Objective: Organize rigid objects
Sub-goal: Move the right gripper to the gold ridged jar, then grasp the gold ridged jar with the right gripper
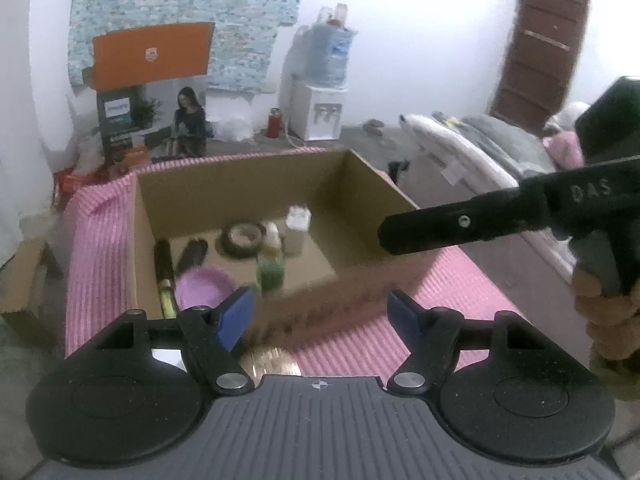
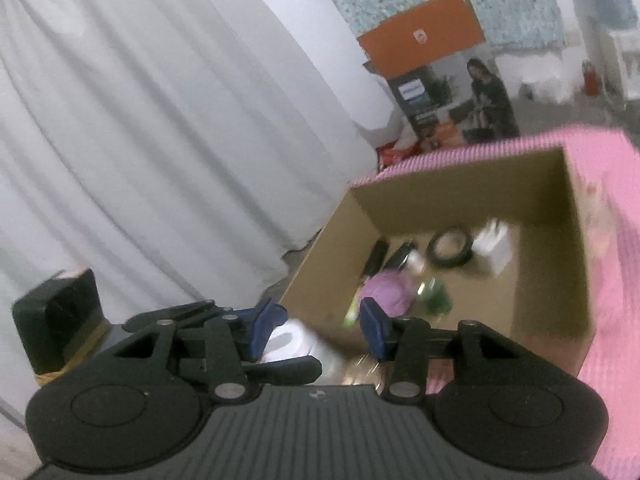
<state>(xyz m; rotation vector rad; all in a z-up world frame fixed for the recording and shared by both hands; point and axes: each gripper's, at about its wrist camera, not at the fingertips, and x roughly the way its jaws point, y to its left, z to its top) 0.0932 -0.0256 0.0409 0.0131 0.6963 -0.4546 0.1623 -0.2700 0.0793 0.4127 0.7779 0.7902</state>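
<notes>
My left tongs (image 1: pixel 320 316) stand open, blue pads apart, nothing between them. My right tongs (image 2: pixel 320 330) are likewise parted and grip nothing; in the left wrist view their black finger (image 1: pixel 460 226) reaches in from 3 o'clock over the box's right wall.

The open brown cardboard box (image 1: pixel 360 284) sits on a pink ribbed cloth (image 1: pixel 100 240) covering the table. It is rigid, square-cornered, with plain walls and no lid showing.

Contents, as seen from the left wrist:
- a black ring-shaped roll of tape (image 1: pixel 243 239), lying flat, near the centre of the floor;
- a white boxy object (image 1: pixel 298 218) at 1 o'clock of the roll, detail blurred;
- a small green-bodied bottle with a pale cap (image 1: pixel 271 268), upright, at 5 o'clock of the roll;
- a round purple plastic dish (image 1: pixel 204 286) near the front left corner;
- a long black stick with a yellow-green end (image 1: pixel 165 276) along the left wall, at 9 o'clock of the dish;
- a shorter black oblong item (image 1: pixel 191 255) between the stick and the roll.

Outside the box, just beside its front wall, lies a round gold-coloured disc (image 1: pixel 270 362), half hidden under my left tool. The right wrist view shows a white roll (image 2: pixel 296 344) just beside the box's near corner, behind my left-side pad.
</notes>
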